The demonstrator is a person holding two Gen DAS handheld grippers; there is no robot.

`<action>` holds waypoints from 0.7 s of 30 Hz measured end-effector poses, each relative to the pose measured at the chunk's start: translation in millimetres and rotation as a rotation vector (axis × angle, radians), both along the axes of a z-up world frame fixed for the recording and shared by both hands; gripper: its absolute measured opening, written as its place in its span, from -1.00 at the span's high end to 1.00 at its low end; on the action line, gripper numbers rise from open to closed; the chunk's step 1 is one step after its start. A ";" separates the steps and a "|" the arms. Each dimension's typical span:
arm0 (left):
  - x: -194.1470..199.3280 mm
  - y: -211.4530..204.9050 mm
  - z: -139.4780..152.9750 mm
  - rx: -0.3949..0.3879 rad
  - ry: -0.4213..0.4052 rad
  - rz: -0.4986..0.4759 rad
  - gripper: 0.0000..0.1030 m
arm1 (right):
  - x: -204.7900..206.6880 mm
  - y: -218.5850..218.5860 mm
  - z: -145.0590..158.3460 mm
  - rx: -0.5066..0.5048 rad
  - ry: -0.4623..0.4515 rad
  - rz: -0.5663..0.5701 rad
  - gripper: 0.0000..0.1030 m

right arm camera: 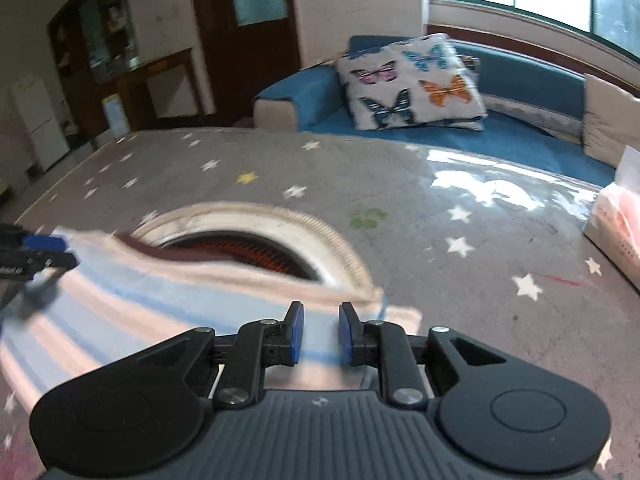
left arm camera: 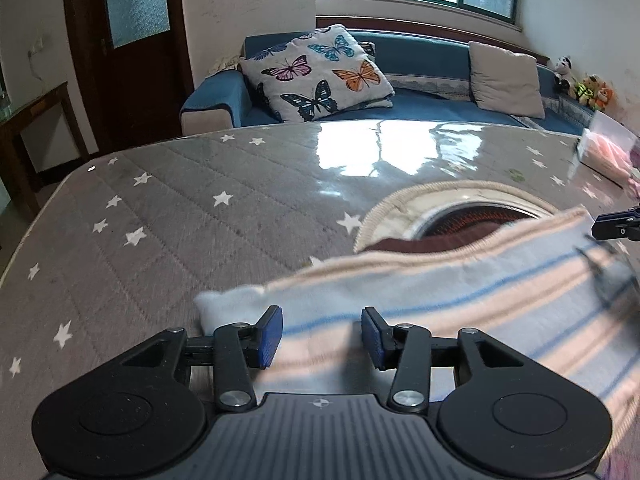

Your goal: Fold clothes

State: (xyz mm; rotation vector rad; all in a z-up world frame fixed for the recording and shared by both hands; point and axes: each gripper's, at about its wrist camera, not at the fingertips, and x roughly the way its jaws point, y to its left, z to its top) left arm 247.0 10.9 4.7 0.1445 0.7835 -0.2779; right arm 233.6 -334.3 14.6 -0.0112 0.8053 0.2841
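**While both tongs sit over the fold**

With one striped garment (left arm camera: 460, 320) lying crosswise on the star-patterned table (left arm camera: 160, 208), I see my left gripper (left arm camera: 322, 334) at its left end and my right gripper (right arm camera: 321, 334) at its right end, equally near. Both stand open, cloth between the pads but not pinched. One round woven mat (right arm camera: 280, 220) lies just beyond it, and one tissue box (right arm camera: 616, 216) sits far right.
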 end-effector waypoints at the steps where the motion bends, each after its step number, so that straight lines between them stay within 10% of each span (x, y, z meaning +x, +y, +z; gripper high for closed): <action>1: -7.1 0.7 0.5 -0.001 -0.004 -0.005 0.09 | -7.1 0.9 0.9 -0.001 0.003 0.009 0.64; 21: -114.4 25.2 -6.9 -0.015 -0.039 0.059 0.04 | -124.1 -20.1 -11.4 -0.008 0.006 -0.050 0.44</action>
